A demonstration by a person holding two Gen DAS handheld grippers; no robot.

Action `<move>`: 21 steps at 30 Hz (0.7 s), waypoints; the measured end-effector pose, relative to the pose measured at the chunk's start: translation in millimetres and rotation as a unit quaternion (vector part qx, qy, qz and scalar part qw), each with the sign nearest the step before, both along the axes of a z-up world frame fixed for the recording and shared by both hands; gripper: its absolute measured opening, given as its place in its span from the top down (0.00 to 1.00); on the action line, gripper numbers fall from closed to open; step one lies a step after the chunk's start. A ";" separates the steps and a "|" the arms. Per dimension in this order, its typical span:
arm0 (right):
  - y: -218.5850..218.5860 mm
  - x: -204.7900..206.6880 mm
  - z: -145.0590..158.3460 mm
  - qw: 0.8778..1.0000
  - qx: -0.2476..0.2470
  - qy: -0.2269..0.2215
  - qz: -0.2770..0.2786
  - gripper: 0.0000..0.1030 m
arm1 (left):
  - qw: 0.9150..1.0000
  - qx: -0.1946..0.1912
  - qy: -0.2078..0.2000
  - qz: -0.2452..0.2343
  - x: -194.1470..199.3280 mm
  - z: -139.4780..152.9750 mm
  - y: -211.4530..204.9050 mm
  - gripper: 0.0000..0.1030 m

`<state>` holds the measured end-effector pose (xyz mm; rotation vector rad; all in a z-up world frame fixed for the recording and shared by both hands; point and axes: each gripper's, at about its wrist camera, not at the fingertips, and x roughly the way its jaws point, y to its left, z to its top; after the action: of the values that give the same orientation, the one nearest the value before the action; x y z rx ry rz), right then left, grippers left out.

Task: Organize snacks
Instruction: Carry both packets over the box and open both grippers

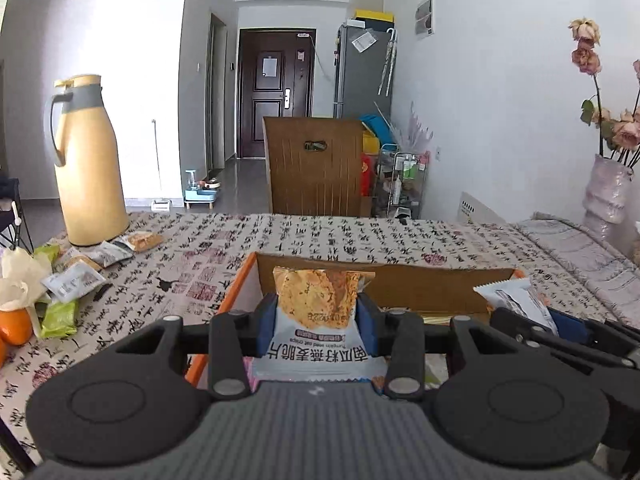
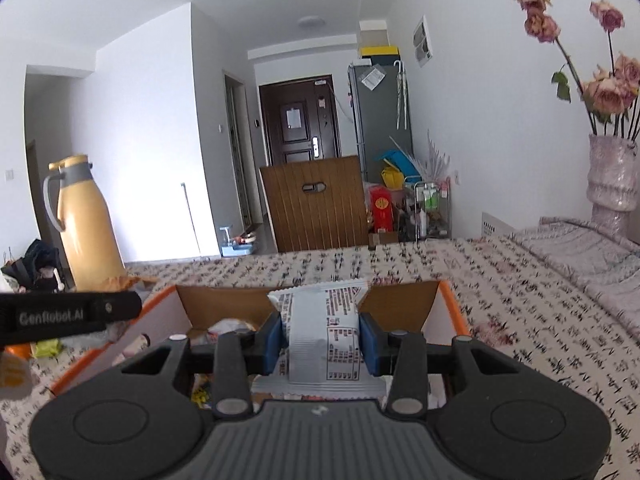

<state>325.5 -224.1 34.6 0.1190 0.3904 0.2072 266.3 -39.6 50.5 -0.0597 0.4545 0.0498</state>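
My left gripper [image 1: 317, 322] is shut on an oat crisp packet [image 1: 316, 308], white with a picture of golden crisps, held upright over the near side of an open cardboard box [image 1: 420, 284] with orange edges. To its right in the same view the right gripper [image 1: 560, 326] grips a white snack packet [image 1: 516, 300]. The right wrist view has that gripper [image 2: 323, 338] shut on the white printed packet [image 2: 324, 332] above the same box [image 2: 224, 300]. Several more wrappers lie inside the box. The left gripper's black arm [image 2: 68, 316] crosses the left edge.
A loose heap of snack packets [image 1: 84, 264] and oranges [image 1: 14, 326] lies at the table's left by a tall yellow thermos [image 1: 88, 168]. A pink vase of dried roses [image 2: 612, 172] stands at the far right. A wooden chair back [image 1: 316, 168] rises behind the patterned tablecloth.
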 end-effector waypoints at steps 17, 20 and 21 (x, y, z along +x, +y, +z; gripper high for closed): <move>4.0 1.1 -14.9 1.000 -0.016 0.017 0.004 0.31 | 1.000 -0.010 -0.008 -0.002 2.0 -17.9 8.4 0.18; 0.3 0.5 -14.2 1.000 -0.012 0.017 -0.011 0.14 | 0.999 -0.012 -0.026 0.019 -3.7 -14.5 12.4 0.00; -0.5 0.8 -14.2 1.000 -0.011 0.018 -0.013 0.13 | 0.999 -0.016 -0.028 0.018 -4.6 -13.5 13.8 0.00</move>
<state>326.3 -224.6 20.4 0.1056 0.4259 0.1757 261.8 -25.9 37.0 -0.1008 0.3991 0.0758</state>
